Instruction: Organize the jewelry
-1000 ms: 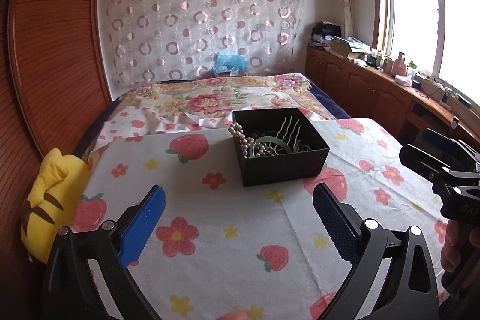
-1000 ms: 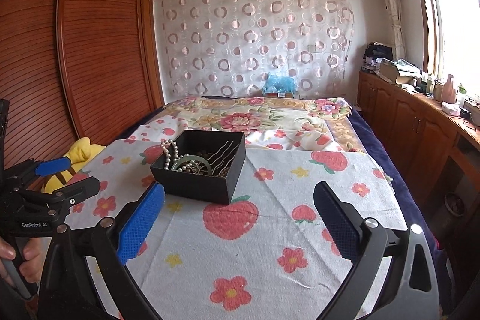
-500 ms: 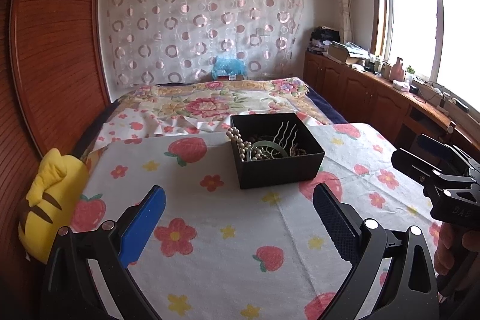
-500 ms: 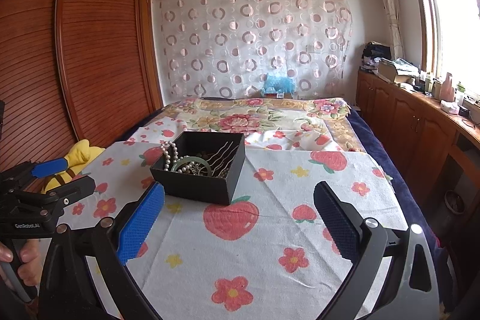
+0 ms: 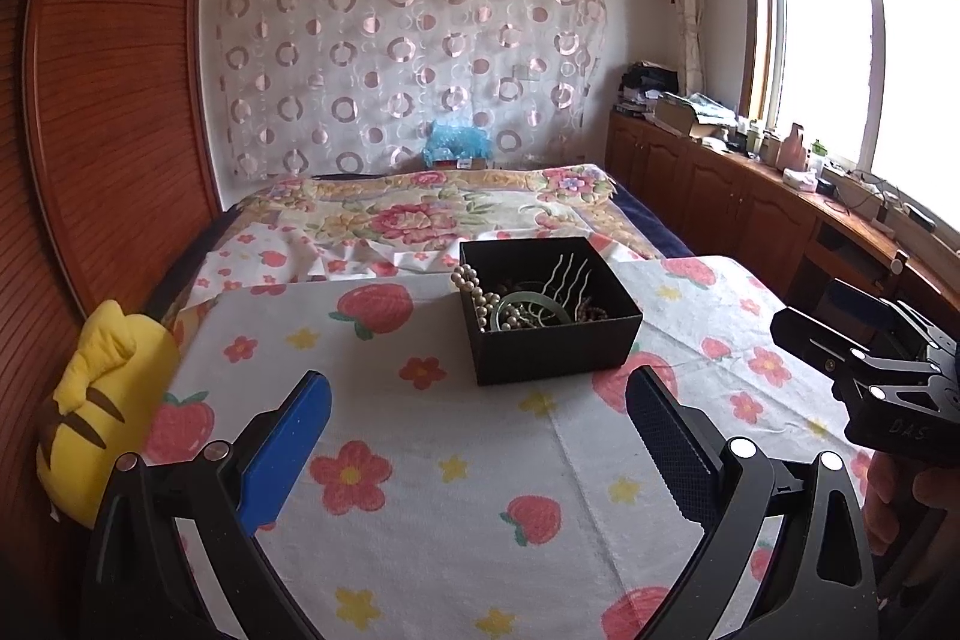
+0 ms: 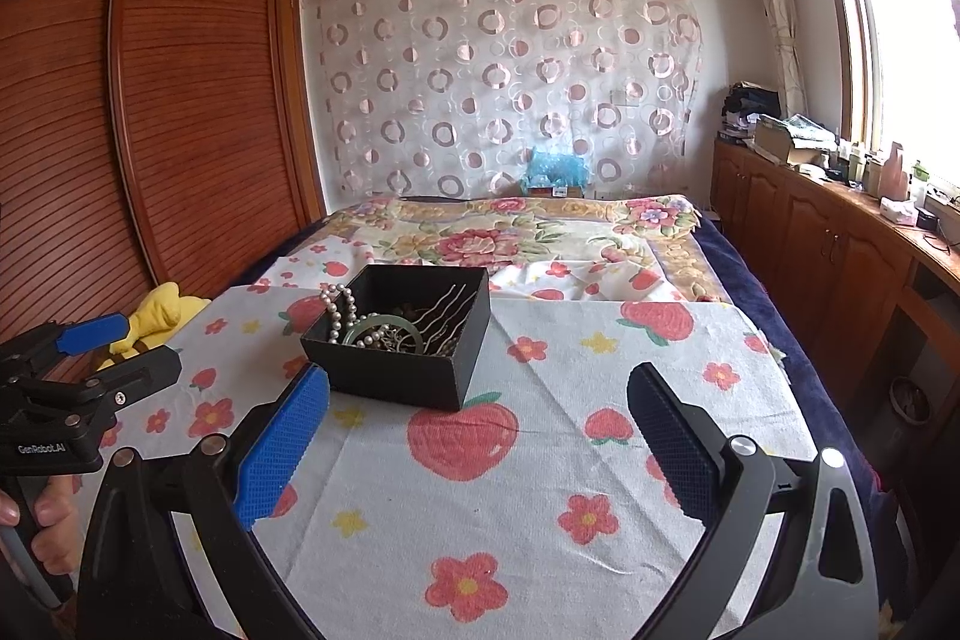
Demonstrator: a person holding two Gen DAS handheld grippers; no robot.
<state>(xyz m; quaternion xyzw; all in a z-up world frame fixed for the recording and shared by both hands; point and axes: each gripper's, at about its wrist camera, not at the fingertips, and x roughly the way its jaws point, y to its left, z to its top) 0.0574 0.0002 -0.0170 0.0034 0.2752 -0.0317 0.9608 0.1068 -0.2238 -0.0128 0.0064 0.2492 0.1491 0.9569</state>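
Box: a black box (image 5: 549,322) with an open top, low square walls and matte sides, stands on the bench (image 5: 420,460), which is covered by a white cloth printed with strawberries and flowers. In the right wrist view the same box (image 6: 399,340) sits ahead and slightly left of the fingers.
Pearls: a pearl strand (image 5: 474,289) hangs over the box's left wall, part inside and part draped over the rim; round pale beads, seen again at (image 6: 339,307).
Bangle: a pale green bangle (image 5: 528,310) lies inside the box among the beads, partly buried.
Hairpins: several thin wavy metal hairpins (image 5: 567,274) lean against the far inner side, prongs fanned upward.
Other contents: darker small beads lie at the bottom, too tangled to tell apart.
Left gripper: the left gripper (image 5: 477,436) hovers above the cloth, near the box and short of it; its fingers are spread wide with nothing between them.
Right gripper: the right gripper (image 6: 477,436) is likewise above the cloth, fingers released and wide apart, gripping nothing; the box lies just beyond its left finger.
Surroundings: a yellow plush toy (image 5: 102,400) rests at the bench's left edge, and a bed with a floral cover (image 5: 420,214) lies behind the bench.
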